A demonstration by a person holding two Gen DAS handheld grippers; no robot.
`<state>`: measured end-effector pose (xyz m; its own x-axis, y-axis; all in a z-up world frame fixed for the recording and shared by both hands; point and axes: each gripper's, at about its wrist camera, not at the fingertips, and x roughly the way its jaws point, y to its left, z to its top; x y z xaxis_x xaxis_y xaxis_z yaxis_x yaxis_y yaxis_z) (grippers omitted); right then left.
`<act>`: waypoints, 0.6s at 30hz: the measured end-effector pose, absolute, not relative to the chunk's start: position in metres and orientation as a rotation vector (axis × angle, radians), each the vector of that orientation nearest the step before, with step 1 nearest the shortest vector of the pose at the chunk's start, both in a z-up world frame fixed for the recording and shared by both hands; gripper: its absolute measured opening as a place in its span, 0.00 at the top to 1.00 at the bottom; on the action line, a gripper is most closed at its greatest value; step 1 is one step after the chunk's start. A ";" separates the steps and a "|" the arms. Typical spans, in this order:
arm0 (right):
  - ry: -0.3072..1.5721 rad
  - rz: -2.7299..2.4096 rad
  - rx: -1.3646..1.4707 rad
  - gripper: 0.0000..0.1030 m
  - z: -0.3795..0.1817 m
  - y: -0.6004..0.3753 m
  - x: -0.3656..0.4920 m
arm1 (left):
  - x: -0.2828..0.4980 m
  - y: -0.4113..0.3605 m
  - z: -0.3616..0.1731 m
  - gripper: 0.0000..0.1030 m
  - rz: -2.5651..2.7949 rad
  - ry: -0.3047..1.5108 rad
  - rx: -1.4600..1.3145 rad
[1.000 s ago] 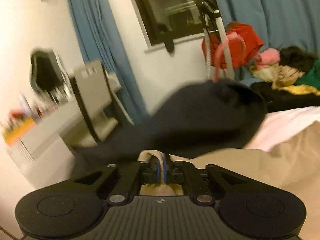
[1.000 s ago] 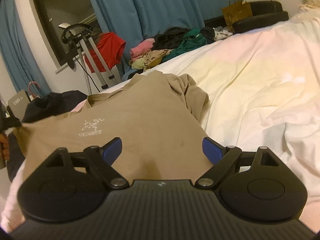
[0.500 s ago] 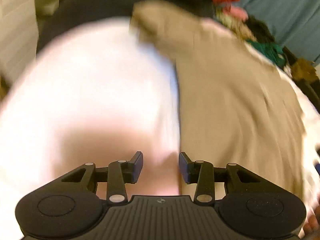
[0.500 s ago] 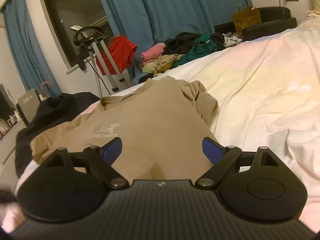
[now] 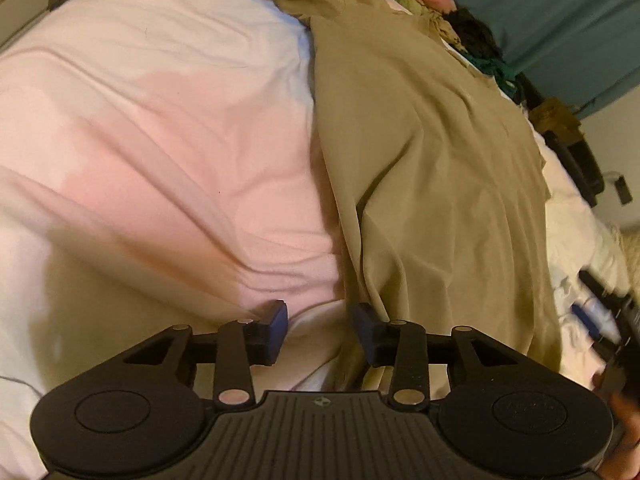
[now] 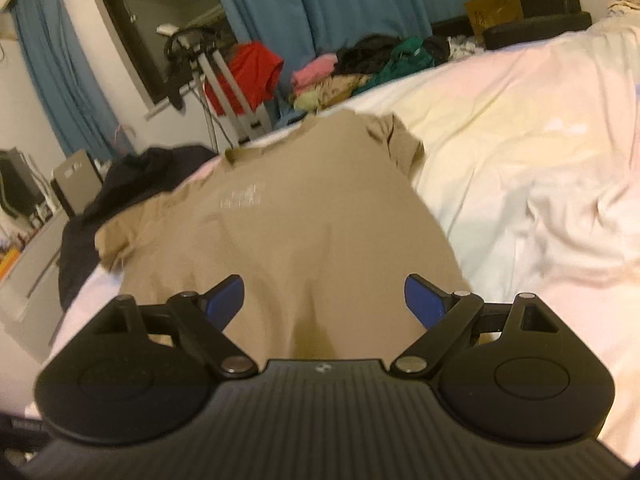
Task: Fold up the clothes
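Note:
A tan T-shirt [image 6: 304, 216] lies spread face up on the bed, collar at the far end, with a pale chest logo. In the left wrist view the T-shirt [image 5: 432, 152] runs along the right side. My left gripper [image 5: 320, 322] is open and empty, low over the sheet at the shirt's left hem edge. My right gripper [image 6: 324, 300] is wide open and empty, above the shirt's near hem. The right gripper also shows blurred at the right edge of the left wrist view [image 5: 600, 320].
The bed has a pale pink and white sheet [image 5: 160, 128]. A dark garment [image 6: 132, 184] hangs off the bed's far left corner. A heap of clothes [image 6: 360, 68] lies by the blue curtains. A red shirt [image 6: 248, 76] hangs on a stand.
My left gripper let go of the shirt's sleeve, opened, and swung down to the sheet beside the shirt's left hem. My right gripper stayed open and shifted slightly over the hem.

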<state>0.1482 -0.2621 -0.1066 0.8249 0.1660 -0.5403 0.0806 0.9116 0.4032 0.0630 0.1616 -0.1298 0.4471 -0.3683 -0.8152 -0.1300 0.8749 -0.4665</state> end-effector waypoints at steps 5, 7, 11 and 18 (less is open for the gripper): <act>0.674 0.077 0.442 0.14 -0.119 -0.251 0.141 | 0.072 0.176 -0.123 0.59 -0.171 1.029 -0.629; 0.680 0.083 0.433 0.14 -0.120 -0.248 0.140 | 0.077 0.178 -0.123 0.59 -0.178 0.998 -0.694; 0.679 0.076 0.418 0.14 -0.120 -0.247 0.143 | 0.098 0.170 -0.138 0.59 -0.149 0.956 -0.754; 0.710 0.068 0.448 0.14 -0.128 -0.250 0.147 | 0.108 0.168 -0.154 0.74 -0.111 0.963 -0.813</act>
<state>0.1471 -0.2499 -0.1280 0.7605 0.2103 -0.6144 0.0891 0.9034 0.4194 0.1080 0.1679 -0.1537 0.5896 -0.4260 -0.6863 -0.2579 0.7058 -0.6597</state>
